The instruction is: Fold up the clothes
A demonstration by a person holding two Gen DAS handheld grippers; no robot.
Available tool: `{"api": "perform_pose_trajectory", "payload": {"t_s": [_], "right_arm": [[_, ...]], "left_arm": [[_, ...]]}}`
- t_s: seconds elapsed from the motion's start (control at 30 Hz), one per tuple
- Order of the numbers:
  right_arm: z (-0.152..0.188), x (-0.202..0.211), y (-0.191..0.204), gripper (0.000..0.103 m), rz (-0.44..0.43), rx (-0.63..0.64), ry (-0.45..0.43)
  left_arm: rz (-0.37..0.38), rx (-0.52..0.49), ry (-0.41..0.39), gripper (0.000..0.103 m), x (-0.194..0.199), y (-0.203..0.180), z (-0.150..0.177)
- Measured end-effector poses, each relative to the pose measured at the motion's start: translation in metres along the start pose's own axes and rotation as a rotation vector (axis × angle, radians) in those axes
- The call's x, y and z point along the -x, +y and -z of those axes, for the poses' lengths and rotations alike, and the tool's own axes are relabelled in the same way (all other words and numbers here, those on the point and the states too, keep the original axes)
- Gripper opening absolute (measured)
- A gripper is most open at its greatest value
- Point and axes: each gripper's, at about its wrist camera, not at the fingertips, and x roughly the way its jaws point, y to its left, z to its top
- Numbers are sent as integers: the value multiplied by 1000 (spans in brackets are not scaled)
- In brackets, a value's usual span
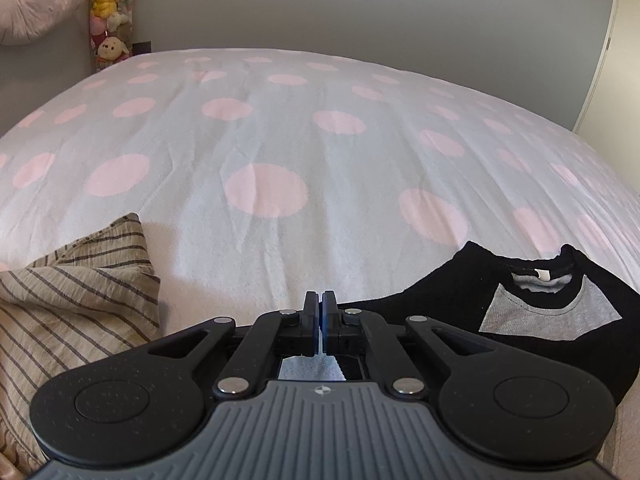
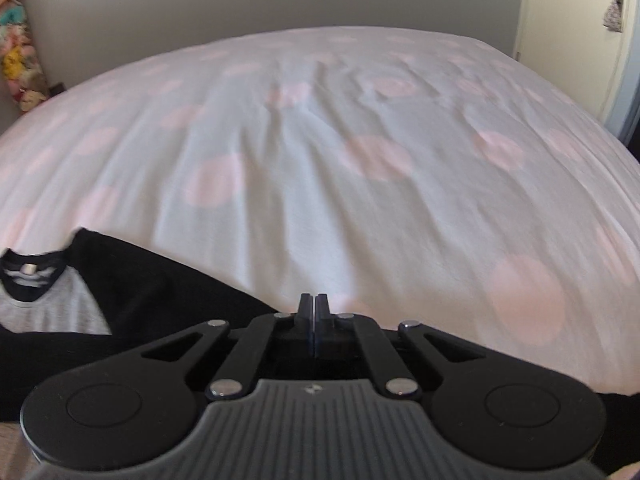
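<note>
A black shirt (image 1: 440, 304) with a grey front panel and a black collar lies flat on the bed at the lower right of the left wrist view. The right wrist view shows the same shirt (image 2: 160, 300) at the lower left, its black cloth running under the gripper body. My left gripper (image 1: 321, 296) is shut just left of the shirt's sleeve edge, with no cloth visible between its tips. My right gripper (image 2: 314, 300) is shut above the shirt's far edge, and its tips also look bare. This view is blurred.
A beige garment with dark stripes (image 1: 72, 300) lies crumpled at the lower left. The white bed cover with pink dots (image 1: 280, 140) stretches ahead to a grey wall. Plush toys (image 1: 108, 12) hang in the far left corner. A door (image 2: 576, 20) stands at the far right.
</note>
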Motion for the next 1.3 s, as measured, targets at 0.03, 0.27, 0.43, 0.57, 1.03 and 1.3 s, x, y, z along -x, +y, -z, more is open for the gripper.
{"api": "perform_pose_trajectory", "payload": {"t_s": [0.03,0.27,0.43,0.57,1.03,1.3], "right_arm": [[2,3,-5,7,-22,-27,-9],[17,30,-22,26,-173,-123,-30],[33,33,-15,36,-233,-138,7],[44,32,-8,36,-242,-120,20],[48,37,-2,12,-238,-67,-13],[47,48,-8,7,-236,-80,-36]], "left_arm": [[10,4,-2,0,1,1,0],[59,-100,-52,13,22,-6,-3],[166,-283,22,29,23,-38,2],[204,-390,33,42,19,-65,9],[363,-609,93,43,-17,-163,34],[331,-493,5,3,-2,-164,18]]}}
